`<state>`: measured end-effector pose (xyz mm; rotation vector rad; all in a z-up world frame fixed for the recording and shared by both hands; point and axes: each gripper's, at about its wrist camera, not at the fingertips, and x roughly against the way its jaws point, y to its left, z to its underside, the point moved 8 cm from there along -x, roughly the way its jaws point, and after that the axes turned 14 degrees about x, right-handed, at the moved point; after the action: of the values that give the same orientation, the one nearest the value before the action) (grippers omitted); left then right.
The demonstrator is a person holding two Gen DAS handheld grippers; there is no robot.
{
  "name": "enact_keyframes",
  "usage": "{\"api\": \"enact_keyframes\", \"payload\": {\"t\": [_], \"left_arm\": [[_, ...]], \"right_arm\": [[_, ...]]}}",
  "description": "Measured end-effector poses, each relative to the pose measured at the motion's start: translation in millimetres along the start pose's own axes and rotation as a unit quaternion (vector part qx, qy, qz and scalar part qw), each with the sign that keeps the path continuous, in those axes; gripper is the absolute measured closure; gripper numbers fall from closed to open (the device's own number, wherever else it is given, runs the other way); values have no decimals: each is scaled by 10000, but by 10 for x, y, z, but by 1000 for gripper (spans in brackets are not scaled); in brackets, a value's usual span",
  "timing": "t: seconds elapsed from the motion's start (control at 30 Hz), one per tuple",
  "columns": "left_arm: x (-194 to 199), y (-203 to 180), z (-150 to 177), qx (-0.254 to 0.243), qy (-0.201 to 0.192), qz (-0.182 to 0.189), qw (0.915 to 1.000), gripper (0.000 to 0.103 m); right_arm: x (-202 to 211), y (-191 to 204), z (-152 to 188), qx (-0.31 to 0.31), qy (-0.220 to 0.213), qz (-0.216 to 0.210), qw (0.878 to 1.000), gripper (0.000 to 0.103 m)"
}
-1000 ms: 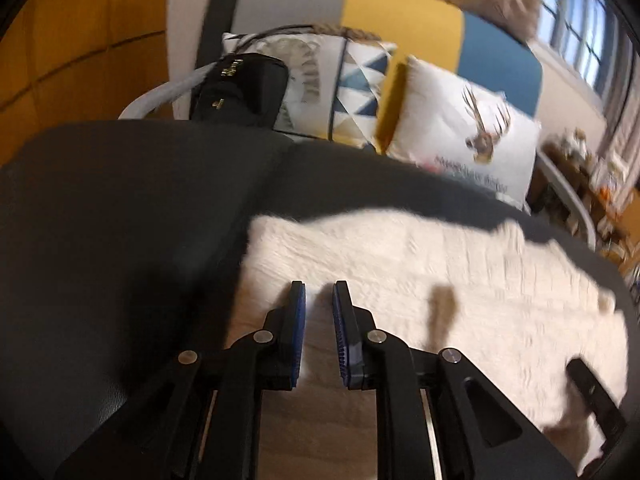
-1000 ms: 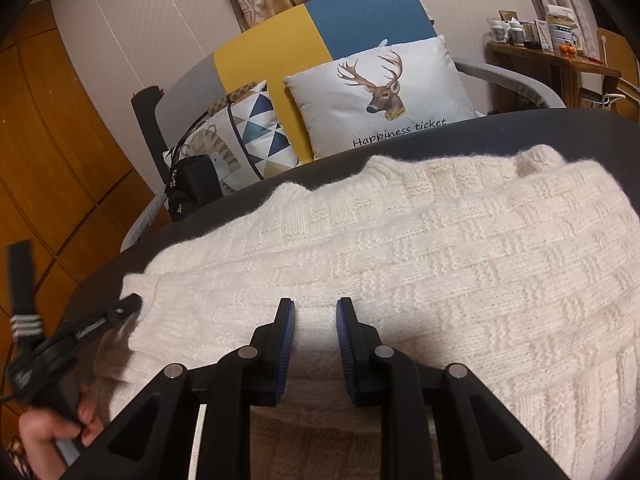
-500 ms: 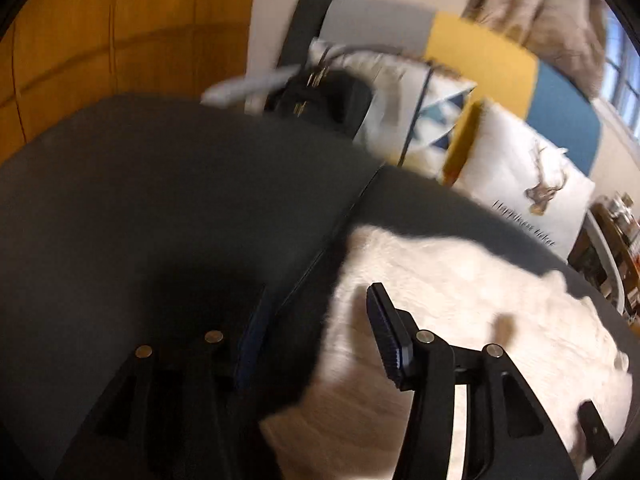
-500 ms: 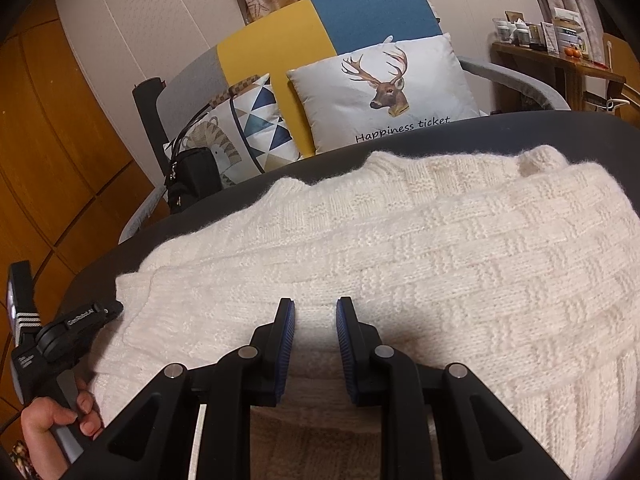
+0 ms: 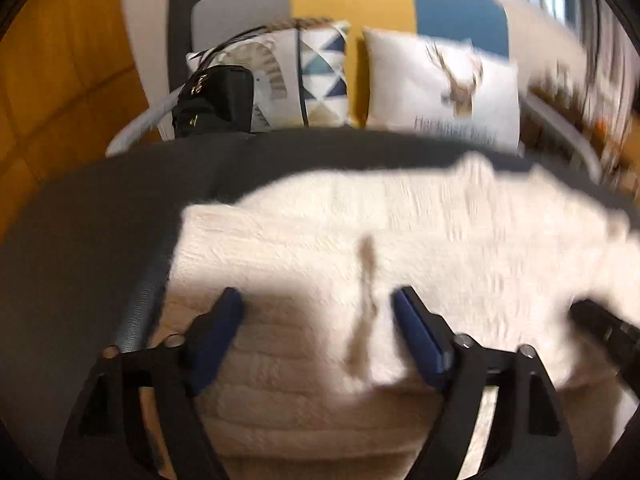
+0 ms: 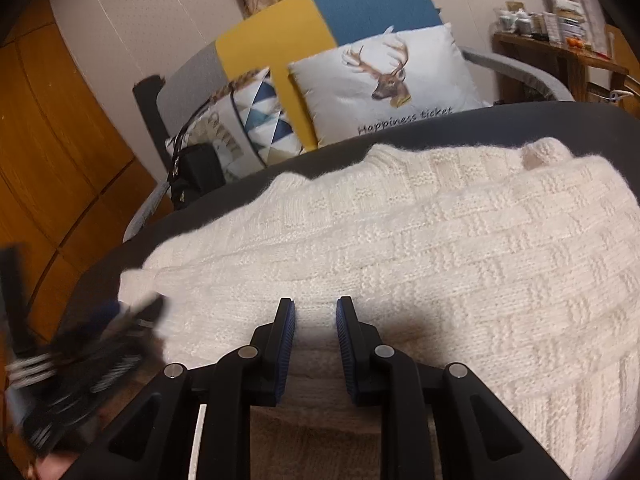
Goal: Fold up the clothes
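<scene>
A cream knitted sweater [image 6: 420,248] lies folded on a dark grey surface [image 6: 520,120]; it also shows in the left wrist view [image 5: 380,232]. My left gripper [image 5: 318,300] is open wide, its jaws over the sweater's near left part, holding nothing. It shows blurred at the left edge of the right wrist view [image 6: 92,344]. My right gripper [image 6: 315,308] has its jaws close together with a narrow gap, above the sweater's near edge; no cloth shows between them. Its tip shows at the right of the left wrist view [image 5: 604,320].
Behind the dark surface [image 5: 100,220] stands a grey, yellow and blue sofa [image 6: 320,20] with a deer cushion [image 6: 384,80], a triangle-pattern cushion [image 6: 264,120] and a black bag [image 6: 196,176]. Wooden panels [image 6: 48,140] are at left; a wooden side table [image 6: 560,52] with small items at right.
My left gripper opened its jaws wide, swung left off the sweater and came back over its left part. My right gripper stayed almost still.
</scene>
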<state>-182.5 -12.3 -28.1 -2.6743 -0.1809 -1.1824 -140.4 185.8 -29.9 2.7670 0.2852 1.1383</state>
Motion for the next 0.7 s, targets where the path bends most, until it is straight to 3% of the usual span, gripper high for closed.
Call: {"api": "enact_keyframes", "payload": {"t": [0.07,0.17,0.23,0.47,0.6,0.7], "left_arm": [[-6,35,8,104,-20,117,9999,16],[-16,9,10,-3,-134,-9,9999,16],[27,25,62,-48,-196,-62,9998,16],[61,62,68,-26,-248,-51,9997,16],[63,72,64,-10,-262,-34,9997,15],[63,77,65,11,-273,-24,9996,15]], "right_arm": [[68,10,-123,477,66,153,9987,82],[196,-116,-444,785,-402,514,9948,83],[40,-218,-568,678,-162,530,9962,92],[-576,-132,-608,1145,507,482,9910,94],[-798,-149,-650,1400,721,601,9857,97],[-816,-276,-685,1057,594,578,9909,98]]}}
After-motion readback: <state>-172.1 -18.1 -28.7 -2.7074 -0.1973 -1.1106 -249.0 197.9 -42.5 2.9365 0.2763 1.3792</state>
